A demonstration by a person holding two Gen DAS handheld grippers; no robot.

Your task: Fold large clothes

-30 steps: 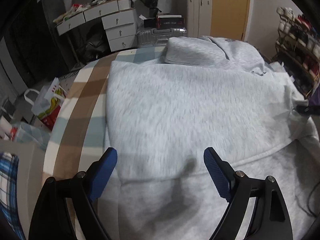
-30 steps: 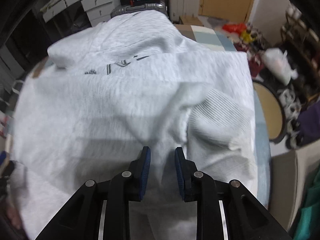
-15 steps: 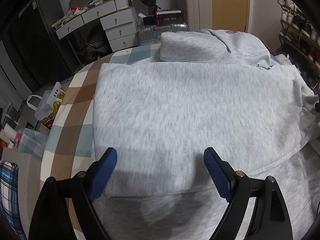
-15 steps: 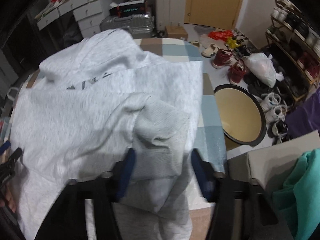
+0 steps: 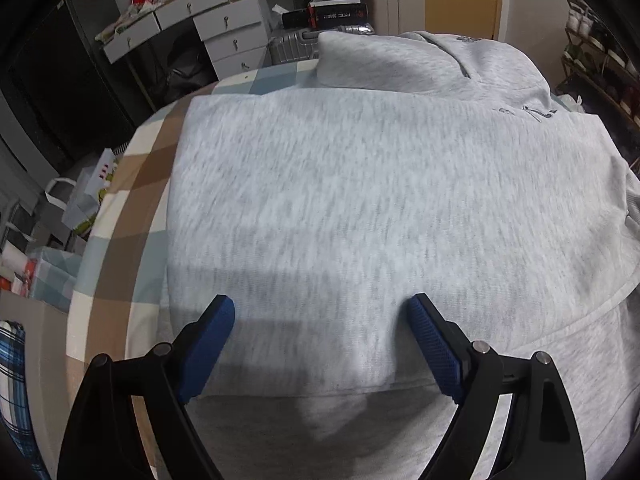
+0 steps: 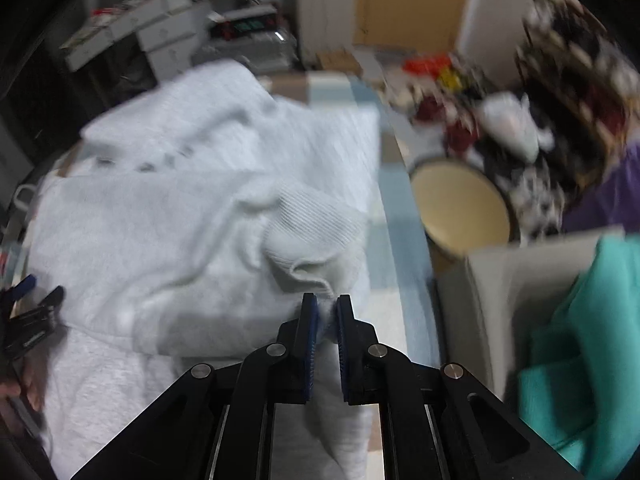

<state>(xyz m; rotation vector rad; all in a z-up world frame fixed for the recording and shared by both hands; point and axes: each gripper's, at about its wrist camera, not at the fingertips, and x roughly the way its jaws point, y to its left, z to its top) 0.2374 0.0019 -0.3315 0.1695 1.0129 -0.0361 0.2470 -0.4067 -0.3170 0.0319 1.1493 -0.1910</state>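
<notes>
1. The step in hand, as I judge it, is to fold the sleeve on the right side across the body of the grey hoodie (image 5: 380,208). The right tongs (image 6: 327,312) are closed on cloth just below the ribbed cuff (image 6: 308,236), with a thin piece of fabric between the blue pads.
2. To do it well, I would carry the cuff in a low path toward the middle of the chest, so the sleeve lies in one straight band and makes no lump. This view is blurred, so the exact edge of the grip I cannot tell.
3. The left tongs (image 5: 322,322) are wide apart and hold nothing; they hover over the lower part of the hoodie. It may help to press them down on the body, so that the cloth does not slide when the sleeve is pulled.
4. One risk: the fabric looks thick and soft, so a small pinch may slip out if the pull is quick.
5. The hoodie lies spread on the checked worktop (image 5: 132,184), front up. The hood (image 5: 400,64) is at the far end, and some dark lettering (image 5: 540,114) shows on the chest.
6. The left side is already folded in with a straight edge; the hem pocket area near the tongs lies flat.
</notes>
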